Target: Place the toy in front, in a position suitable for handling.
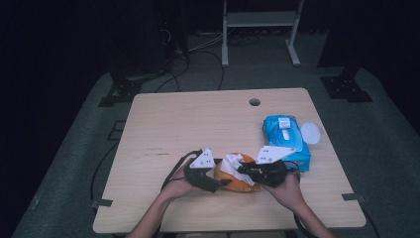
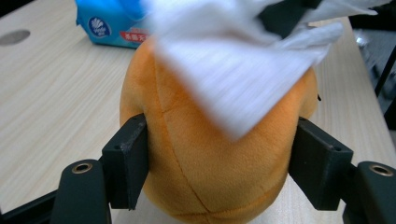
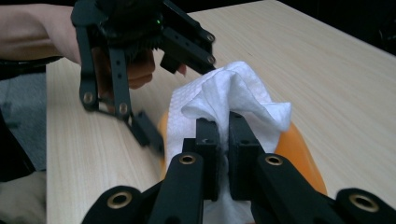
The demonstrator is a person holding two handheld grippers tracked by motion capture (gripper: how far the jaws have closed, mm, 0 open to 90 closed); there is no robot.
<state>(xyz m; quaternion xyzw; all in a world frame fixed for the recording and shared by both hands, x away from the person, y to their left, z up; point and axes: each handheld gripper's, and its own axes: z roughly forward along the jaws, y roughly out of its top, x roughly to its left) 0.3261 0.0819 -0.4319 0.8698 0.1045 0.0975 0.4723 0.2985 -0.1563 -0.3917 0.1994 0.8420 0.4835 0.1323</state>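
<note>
Table (image 1: 198,119): light wood-grain rectangular tabletop, with a round cable hole (image 1: 254,102) near its far edge at about 12 o'clock; the work is kept at the near edge, at 6 o'clock, within easy reach of both forearms.

Wipe pack (image 1: 286,141): blue soft plastic packet of wet wipes with a white flip lid, lying flat at about 3 o'clock of the toy; judged to be the source of the sheet. A pale round disc (image 1: 310,133) is seen just beside it at its 2 o'clock; what it is cannot be made out.

Plush toy (image 2: 210,154): orange rounded soft toy with stitched seams, resting on the table between the two grippers. Its underside and far end are hidden, and its shape as a whole cannot be told.

Left gripper (image 2: 219,163): black two-jaw tool, placed at 9 o'clock of the toy. Its jaws are set at middling width on the two flanks of the toy, apparently to steady it while it is wiped. The pads seem to touch the plush; how firmly cannot be told.

Right gripper (image 3: 223,154): black two-jaw tool at 3 o'clock of the toy. Its jaws are closed narrowly, pinching the wipe.

Wipe (image 3: 224,93): white crumpled textured sheet, draped over the top of the toy, presumably for cleaning. It is blurred in the left gripper view, and its lower part is hidden behind the right gripper's jaws.
</note>
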